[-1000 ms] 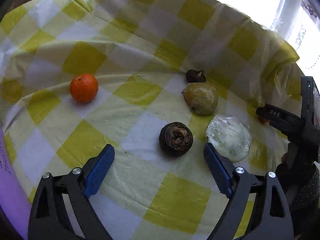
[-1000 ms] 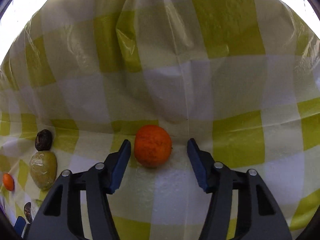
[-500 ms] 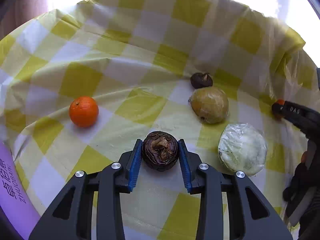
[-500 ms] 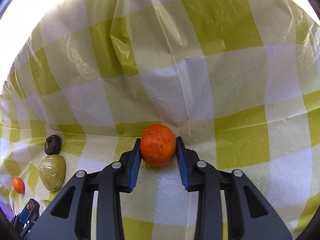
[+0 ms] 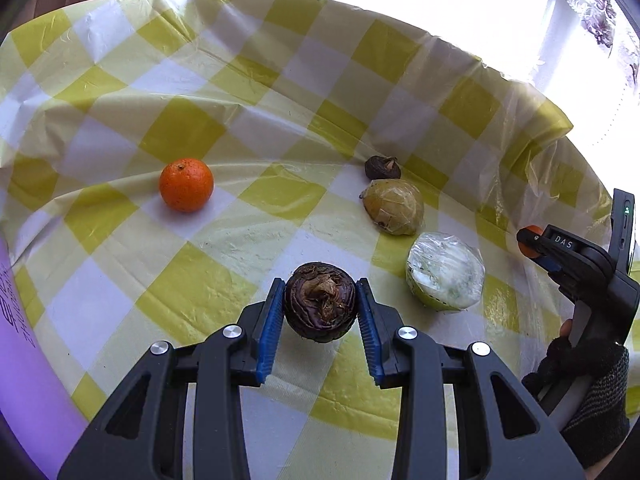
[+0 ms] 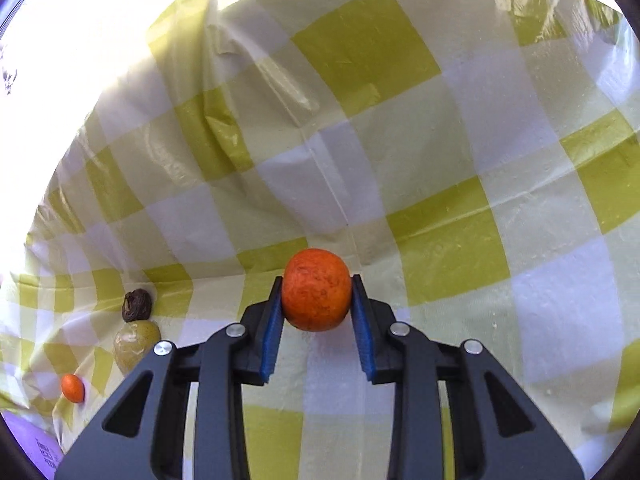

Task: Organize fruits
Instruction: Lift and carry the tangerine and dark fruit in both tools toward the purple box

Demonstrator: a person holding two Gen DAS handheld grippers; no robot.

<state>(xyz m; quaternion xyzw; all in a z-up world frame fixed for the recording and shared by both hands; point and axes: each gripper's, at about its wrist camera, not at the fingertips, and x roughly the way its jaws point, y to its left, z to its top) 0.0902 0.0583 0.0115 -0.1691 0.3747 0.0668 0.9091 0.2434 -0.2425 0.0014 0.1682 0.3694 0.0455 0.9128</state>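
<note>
My left gripper is shut on a dark purple round fruit and holds it just above the checked cloth. My right gripper is shut on an orange; it also shows at the right of the left wrist view. A second orange lies at the left, also seen small in the right wrist view. A wrapped yellow-green fruit, a small dark fruit and a wrapped pale cut fruit lie at the right.
A yellow and white checked plastic cloth covers the table and rises in folds at the back. A purple object sits at the left edge. Bright window light lies beyond the far edge.
Both grippers have closed: the left on the dark purple fruit, the right on the orange. Both fruits have since been lifted slightly off the cloth.
</note>
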